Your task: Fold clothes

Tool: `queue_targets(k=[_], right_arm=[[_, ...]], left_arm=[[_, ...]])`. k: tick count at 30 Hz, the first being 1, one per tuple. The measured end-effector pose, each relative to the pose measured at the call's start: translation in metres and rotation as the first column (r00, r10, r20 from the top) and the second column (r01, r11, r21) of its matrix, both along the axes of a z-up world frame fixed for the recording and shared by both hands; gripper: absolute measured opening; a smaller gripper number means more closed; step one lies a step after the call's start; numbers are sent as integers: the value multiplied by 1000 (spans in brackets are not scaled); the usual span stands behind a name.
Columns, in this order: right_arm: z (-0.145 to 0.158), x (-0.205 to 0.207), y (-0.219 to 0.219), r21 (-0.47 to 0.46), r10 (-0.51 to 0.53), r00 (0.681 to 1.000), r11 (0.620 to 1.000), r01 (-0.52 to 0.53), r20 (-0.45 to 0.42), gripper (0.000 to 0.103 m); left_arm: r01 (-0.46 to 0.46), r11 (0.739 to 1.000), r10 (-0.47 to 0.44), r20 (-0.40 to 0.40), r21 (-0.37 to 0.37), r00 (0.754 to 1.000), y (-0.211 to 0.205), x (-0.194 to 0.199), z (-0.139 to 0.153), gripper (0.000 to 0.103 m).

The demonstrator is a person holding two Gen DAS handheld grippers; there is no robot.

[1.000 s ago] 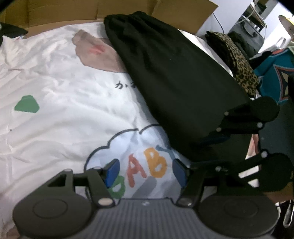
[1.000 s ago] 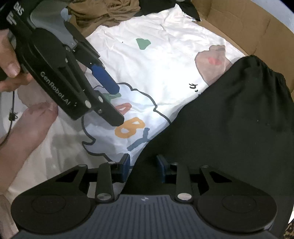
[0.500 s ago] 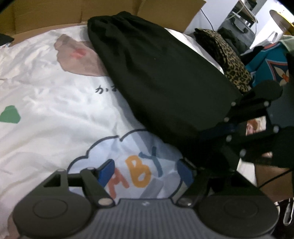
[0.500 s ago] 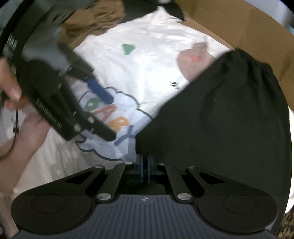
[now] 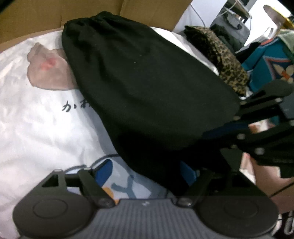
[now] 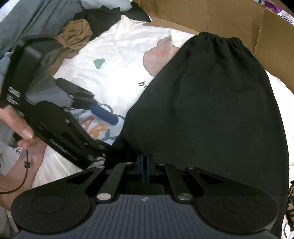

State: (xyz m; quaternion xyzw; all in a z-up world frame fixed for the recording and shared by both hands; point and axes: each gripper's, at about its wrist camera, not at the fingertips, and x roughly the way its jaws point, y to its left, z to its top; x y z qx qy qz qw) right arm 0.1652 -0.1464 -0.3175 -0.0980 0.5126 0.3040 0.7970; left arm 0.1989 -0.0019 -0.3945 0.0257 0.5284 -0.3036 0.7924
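Note:
A black garment with a gathered waistband at its far end lies on a white printed sheet. My right gripper is shut, its blue pads pinching the garment's near edge; in the left wrist view it reaches in from the right. My left gripper is low over the garment's near left corner with its jaws opening. That corner lies between the blue fingers, and the pads do not press on it. In the right wrist view the left gripper comes in from the left, held by a hand.
A cardboard wall runs along the far side. A brown garment and grey cloth lie at the far left. A leopard-print garment and a teal one lie to the right of the sheet.
My right gripper's pads closed from apart to shut on the black garment's edge. My left gripper moved right, from over the BABY print to the garment's corner, and its jaws widened.

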Motion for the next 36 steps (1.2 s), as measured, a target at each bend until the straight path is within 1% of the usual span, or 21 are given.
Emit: queue_targets(k=[2, 8, 11, 13, 16, 18, 19, 20, 21, 22, 24, 25, 28, 29, 33, 36], right_arm=[[1, -2, -2, 3, 0, 1000, 1000, 0, 2, 2], [2, -6, -9, 6, -3, 1000, 1000, 3, 3, 2], [2, -7, -13, 13, -11, 1000, 1000, 11, 1, 2], [3, -7, -14, 30, -15, 1000, 999, 15, -9, 3], [4, -9, -15, 49, -6, 1000, 999, 7, -17, 4], [3, -9, -16, 57, -1, 999, 998, 3, -34, 6], [2, -9, -16, 65, -1, 999, 998, 4, -47, 6], [3, -9, -17, 77, 0, 999, 997, 4, -54, 9], [3, -9, -17, 91, 2, 998, 996, 4, -61, 16], [4, -9, -18, 105, 3, 998, 995, 4, -67, 19], [9, -10, -20, 133, -1, 998, 991, 9, -60, 37], [10, -9, -22, 142, -7, 998, 990, 15, -57, 39], [10, -4, -29, 145, -40, 998, 988, 48, -57, 40], [9, -2, -32, 140, -56, 997, 988, 64, -60, 40], [-4, 8, -44, 101, -133, 987, 985, 143, -94, 40], [-16, 11, -49, 54, -165, 980, 984, 172, -109, 40]], left_arm=[[7, 1000, -7, 25, 13, 1000, -4, 1, -3, 83], [32, 996, -44, 144, 87, 989, -16, 2, -9, 84], [13, 996, -29, 176, 92, 984, -16, 3, -10, 83], [7, 996, -24, 187, 90, 982, -13, 4, -9, 80], [22, 994, -44, 204, 109, 978, -10, 6, -7, 73], [21, 993, -47, 219, 120, 975, -7, 6, -6, 73], [7, 993, -33, 226, 118, 974, -4, 7, -5, 72], [-10, 994, -16, 231, 113, 973, -2, 7, -4, 72], [-27, 994, 0, 237, 108, 972, 1, 7, -2, 72], [-40, 994, 15, 238, 102, 971, 4, 7, -1, 71], [-45, 994, 22, 226, 101, 974, 9, 7, 0, 68], [-46, 994, 23, 219, 101, 975, 11, 6, 0, 65], [-54, 993, 32, 201, 103, 979, 22, 3, -1, 54], [-61, 993, 39, 201, 102, 979, 25, 2, -1, 53], [-72, 991, 47, 208, 116, 977, 33, -2, -2, 50], [-69, 989, 41, 214, 128, 976, 37, -3, 1, 50]])
